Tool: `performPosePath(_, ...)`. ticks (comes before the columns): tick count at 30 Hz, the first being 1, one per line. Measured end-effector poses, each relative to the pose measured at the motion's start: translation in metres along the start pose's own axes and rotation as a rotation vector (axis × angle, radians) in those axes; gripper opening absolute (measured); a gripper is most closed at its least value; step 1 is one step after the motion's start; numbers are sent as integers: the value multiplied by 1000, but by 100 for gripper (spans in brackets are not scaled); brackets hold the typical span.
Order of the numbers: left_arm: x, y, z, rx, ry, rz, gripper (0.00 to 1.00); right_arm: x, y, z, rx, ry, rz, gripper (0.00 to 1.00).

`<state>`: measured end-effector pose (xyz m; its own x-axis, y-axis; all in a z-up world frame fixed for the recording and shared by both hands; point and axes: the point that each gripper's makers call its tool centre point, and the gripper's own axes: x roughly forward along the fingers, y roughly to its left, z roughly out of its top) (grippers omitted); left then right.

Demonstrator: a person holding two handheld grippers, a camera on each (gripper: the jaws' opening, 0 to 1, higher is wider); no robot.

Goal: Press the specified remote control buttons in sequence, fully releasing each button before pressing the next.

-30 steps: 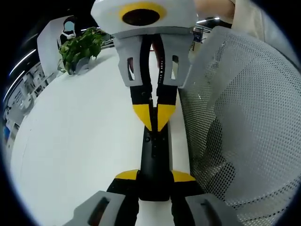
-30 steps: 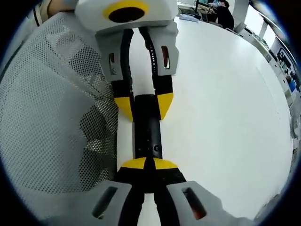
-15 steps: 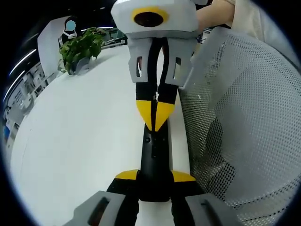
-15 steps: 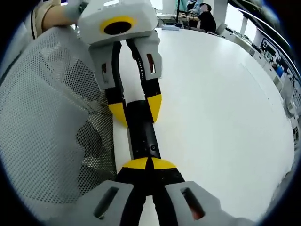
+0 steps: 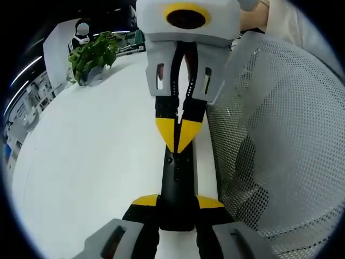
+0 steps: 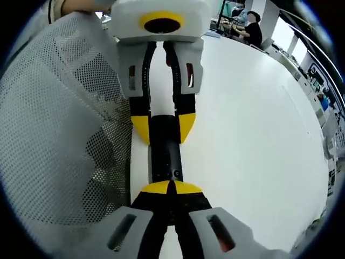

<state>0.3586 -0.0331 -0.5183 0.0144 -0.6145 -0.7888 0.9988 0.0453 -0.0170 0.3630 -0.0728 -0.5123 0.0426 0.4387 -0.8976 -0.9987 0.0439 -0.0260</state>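
1. A long black remote control [image 5: 176, 183] lies on the white bench [image 5: 91, 156], right along the edge of a white mesh thing [image 5: 275, 145] that looks like a chair back.

2. The left claw [image 5: 177, 203] is squeezed onto the near end of the remote, one yellow tip on each side. It keeps the remote from sliding. From the other side, the same claw [image 6: 164, 125] grips the far end.

3. The right claw [image 6: 171, 188] has its two yellow tips pushed tight together into one point, with nothing between them. In the left gripper view this point [image 5: 178, 136] sits right on top of the remote, at or next to a small round button [image 5: 170, 159].

4. I think the step in hand is a button press. I cannot tell if the button is pushed down or if the tip only touches it.

5. Next, the right claw should lift straight up until the button is fully free. Then it can move to the next button and push down softly.

6. The left claw should hold steady so the remote does not tip or slide.

7. A green plant [image 5: 92, 54] stands at the far end of the bench, well away.
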Motion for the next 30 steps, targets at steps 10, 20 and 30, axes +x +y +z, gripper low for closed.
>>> performPosePath(10, 0, 0, 0, 0, -1, 0, 24, 2, -1, -1, 31, 29, 17, 0)
performPosePath(20, 0, 0, 0, -2, -4, -3, 24, -1, -1, -2, 23, -73, -50, 0)
performPosePath(30, 0, 0, 0, -2, -3, -2, 24, -4, 2, 2, -90, -42, -126, 0)
